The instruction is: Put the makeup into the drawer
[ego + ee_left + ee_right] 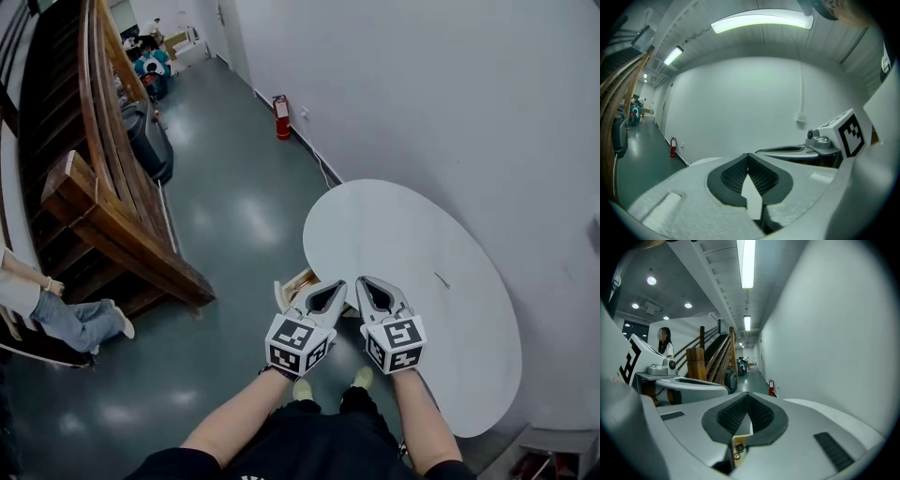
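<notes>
Two grey-and-white tools, left gripper (336, 287) and right gripper (366, 283), are pressed together, empty, over the round white table (422, 244); jaws should be spread before makeup is approached.

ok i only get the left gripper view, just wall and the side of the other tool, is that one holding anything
Observer: No. The right gripper view shows the right tool shut, with nothing between its jaws.
Operator: where's the drawer then
Observer: In the head view a wooden box peeks out beside the tip of the left tool, at the edge of the round white table; whether it is the drawer I cannot tell.
Operator: any makeup around
Observer: The right gripper view shows small items in that box, below the tool's jaws; too small to name.
</notes>
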A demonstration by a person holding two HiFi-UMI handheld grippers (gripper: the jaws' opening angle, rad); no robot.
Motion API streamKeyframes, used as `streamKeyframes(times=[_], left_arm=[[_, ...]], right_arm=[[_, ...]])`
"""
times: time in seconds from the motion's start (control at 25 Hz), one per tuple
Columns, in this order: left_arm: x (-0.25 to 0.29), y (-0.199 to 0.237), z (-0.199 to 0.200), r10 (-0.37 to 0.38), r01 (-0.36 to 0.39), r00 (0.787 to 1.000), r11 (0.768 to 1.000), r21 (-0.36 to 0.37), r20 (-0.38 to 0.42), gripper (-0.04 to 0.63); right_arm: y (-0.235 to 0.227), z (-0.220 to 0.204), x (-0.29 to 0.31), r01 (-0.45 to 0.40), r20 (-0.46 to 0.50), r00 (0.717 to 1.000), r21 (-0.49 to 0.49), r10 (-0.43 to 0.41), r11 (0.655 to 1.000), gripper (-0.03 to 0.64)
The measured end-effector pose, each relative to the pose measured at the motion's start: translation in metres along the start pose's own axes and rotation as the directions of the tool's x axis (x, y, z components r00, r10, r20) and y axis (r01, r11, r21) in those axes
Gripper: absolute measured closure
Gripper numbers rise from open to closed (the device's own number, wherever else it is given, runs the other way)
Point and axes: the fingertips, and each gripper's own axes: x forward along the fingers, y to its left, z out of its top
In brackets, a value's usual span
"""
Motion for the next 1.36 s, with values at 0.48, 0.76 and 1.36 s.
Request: streamKeyframes(times=[0.48, 0.76, 1.36], left_arm=[[0.002, -0.012, 0.050, -0.034, 0.034, 0.998, 0.999, 0.006, 0.062, 0.586], [0.007, -0.017, 0.056, -0.042, 0.042, 0.997, 0.999, 0.002, 0.069, 0.586], [0.013, -0.018, 0.052, -0.046, 0.047, 0.997, 0.999, -0.005, 0.066, 0.586]], right_arm=[[-0.012, 0.045, -0.020, 0.036, 0.069, 0.997, -0.020, -0.035, 0.999, 0.601], [-0.017, 0.049, -0.023, 0.043, 0.079, 0.996, -0.026, -0.040, 0.999, 0.601], [-0.017, 0.045, -0.018, 0.040, 0.072, 0.997, -0.024, -0.038, 0.999, 0.601]])
